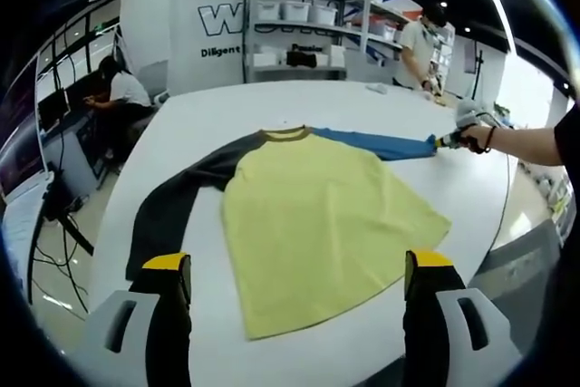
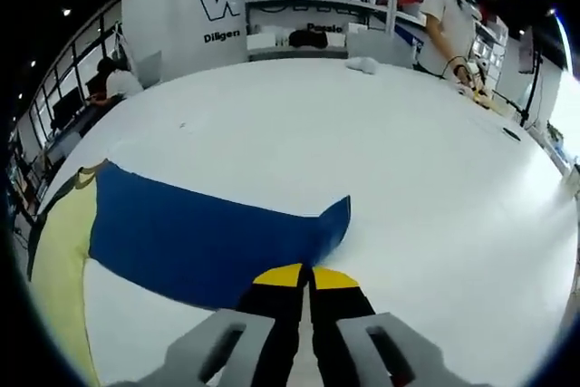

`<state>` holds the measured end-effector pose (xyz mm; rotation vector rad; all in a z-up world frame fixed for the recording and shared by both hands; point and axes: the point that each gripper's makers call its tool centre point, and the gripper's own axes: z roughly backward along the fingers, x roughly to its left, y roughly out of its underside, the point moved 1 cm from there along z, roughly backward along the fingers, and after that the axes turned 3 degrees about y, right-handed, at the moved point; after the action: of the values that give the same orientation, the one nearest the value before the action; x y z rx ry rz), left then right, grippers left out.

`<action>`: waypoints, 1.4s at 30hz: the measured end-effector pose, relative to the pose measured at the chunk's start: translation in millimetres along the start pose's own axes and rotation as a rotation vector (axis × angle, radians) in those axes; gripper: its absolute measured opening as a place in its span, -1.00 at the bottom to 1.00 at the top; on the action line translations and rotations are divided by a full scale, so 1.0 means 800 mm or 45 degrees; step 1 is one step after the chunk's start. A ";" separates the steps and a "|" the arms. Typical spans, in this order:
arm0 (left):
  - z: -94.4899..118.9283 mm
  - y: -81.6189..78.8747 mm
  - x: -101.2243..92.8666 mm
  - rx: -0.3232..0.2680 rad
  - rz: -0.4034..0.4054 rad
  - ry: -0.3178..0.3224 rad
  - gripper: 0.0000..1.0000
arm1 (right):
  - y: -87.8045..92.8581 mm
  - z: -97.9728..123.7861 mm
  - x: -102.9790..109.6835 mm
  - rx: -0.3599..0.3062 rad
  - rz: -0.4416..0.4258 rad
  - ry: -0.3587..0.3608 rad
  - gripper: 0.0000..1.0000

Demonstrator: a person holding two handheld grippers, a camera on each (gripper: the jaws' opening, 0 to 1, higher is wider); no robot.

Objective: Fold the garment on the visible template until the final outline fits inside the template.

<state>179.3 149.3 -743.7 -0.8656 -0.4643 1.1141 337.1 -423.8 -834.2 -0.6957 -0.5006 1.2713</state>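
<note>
A long-sleeved shirt lies flat on the white table, its yellow body in the middle of the left gripper view. Its dark sleeve runs down to the left, and its blue sleeve stretches out to the right. My left gripper hangs open above the shirt's near hem, holding nothing. At the blue sleeve's cuff the right gripper shows in a person's hand. In the right gripper view my right gripper is shut on the near edge of the blue sleeve, close to the cuff. The yellow body lies at far left.
A small white object lies near the table's far edge. Shelves with bins stand behind the table. One person works at the far right and another sits at the left. The table's near edge runs just under my left gripper.
</note>
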 end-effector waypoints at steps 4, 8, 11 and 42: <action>0.000 0.001 0.001 0.002 0.004 -0.002 0.95 | -0.006 -0.003 -0.001 -0.010 0.014 -0.001 -1.00; 0.000 0.002 0.002 0.002 0.000 -0.002 0.95 | -0.015 -0.008 -0.008 -0.028 0.025 0.014 -1.00; 0.000 0.002 0.003 0.002 0.005 -0.004 0.95 | -0.020 -0.010 -0.011 -0.045 0.008 0.028 -1.00; 0.002 0.006 -0.007 0.011 -0.020 0.058 0.98 | -0.068 -0.006 0.029 -0.058 -0.257 -0.065 -1.00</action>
<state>173.2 145.7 -746.0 -0.8766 -0.4272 1.0793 383.6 -409.6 -799.7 -0.6348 -0.6275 1.0934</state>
